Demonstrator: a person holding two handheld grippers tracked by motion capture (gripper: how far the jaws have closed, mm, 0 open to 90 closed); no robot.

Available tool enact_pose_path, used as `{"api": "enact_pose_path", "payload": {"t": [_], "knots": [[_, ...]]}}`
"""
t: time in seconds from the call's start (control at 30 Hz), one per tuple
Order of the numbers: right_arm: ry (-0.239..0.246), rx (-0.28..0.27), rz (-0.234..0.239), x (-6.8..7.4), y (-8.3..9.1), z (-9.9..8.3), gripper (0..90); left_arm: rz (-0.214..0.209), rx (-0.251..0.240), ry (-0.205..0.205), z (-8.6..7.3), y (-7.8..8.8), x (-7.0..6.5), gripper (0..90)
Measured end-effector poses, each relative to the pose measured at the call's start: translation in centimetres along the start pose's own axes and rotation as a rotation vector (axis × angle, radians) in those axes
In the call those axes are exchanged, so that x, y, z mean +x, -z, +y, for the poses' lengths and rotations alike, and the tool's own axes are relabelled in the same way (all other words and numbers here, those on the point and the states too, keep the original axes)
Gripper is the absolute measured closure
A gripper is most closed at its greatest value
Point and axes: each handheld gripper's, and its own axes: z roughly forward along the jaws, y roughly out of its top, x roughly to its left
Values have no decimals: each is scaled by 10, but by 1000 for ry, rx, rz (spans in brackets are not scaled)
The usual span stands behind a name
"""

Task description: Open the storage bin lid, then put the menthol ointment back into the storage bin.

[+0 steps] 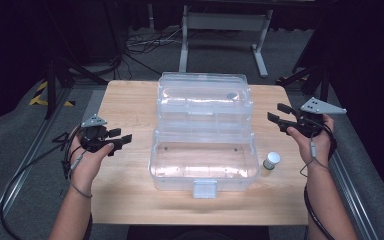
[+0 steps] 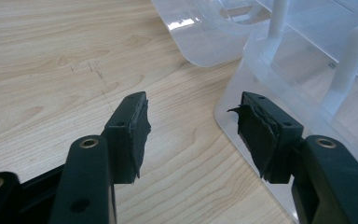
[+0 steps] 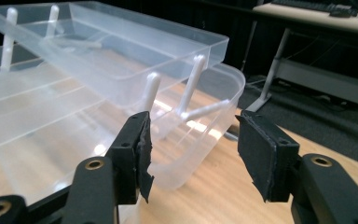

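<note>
A clear plastic toolbox [image 1: 204,131] stands open in the middle of the wooden table [image 1: 130,100], its tiered trays spread toward the back. A small bottle with a white cap [image 1: 271,162] stands just right of the box's front section. My left gripper [image 1: 121,136] is held left of the box, open and empty, pointing at it. In the left gripper view the jaws [image 2: 191,130] stand apart over bare wood, with the box's corner [image 2: 307,70] close by. My right gripper [image 1: 275,112] hovers right of the box, open. In the right gripper view [image 3: 193,149] nothing lies between its pads, and the box's trays [image 3: 98,70] are beyond.
The box's front latch [image 1: 204,188] points toward the table's near edge. Behind the table stands a grey desk frame [image 1: 225,25], with cables [image 1: 145,42] on the floor. Yellow-and-black tape [image 1: 42,95] marks the floor at the left. Bare wood lies on both sides of the box.
</note>
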Motion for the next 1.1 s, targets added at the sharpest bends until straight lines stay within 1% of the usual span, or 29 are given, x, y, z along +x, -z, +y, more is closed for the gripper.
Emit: {"api": "enact_pose_path", "payload": {"t": [0.07,0.13,0.23,0.27,0.37,0.47,0.53,0.6,0.63,0.7,0.77,0.83,0.9,1.0,1.1], "knots": [[2,19,8,1,4,0,446,0,0,0,0,0,0,437],[-7,26,8,1,9,0,428,-2,1,2,0,0,0,433],[-16,28,3,0,13,0,425,-3,-1,-1,0,1,-1,433],[-18,38,1,-1,14,0,425,-4,0,-2,0,1,-1,433],[-16,86,8,-1,16,-1,426,-9,5,-3,1,1,-1,431],[-1,141,23,0,17,-1,431,-7,15,-1,0,1,-1,426],[2,171,20,1,18,-1,431,-4,33,1,0,0,-1,419],[10,205,22,2,17,-2,432,-9,34,5,-1,-1,-1,419],[10,205,22,2,17,-2,432,-11,36,5,-1,-1,-1,419],[7,227,34,2,17,-3,432,-15,38,3,-1,-2,-2,419],[19,253,38,1,16,-4,432,-15,38,3,-1,-2,-2,419],[27,269,27,0,17,-4,433,-18,41,7,-1,-2,-2,418],[36,287,28,-1,18,-5,439,-19,44,11,-2,-2,-2,417],[27,301,44,-4,20,-5,454,-19,49,11,-3,-3,-2,417],[50,332,54,-4,21,-5,455,-18,48,12,-3,-2,-2,417]]}}
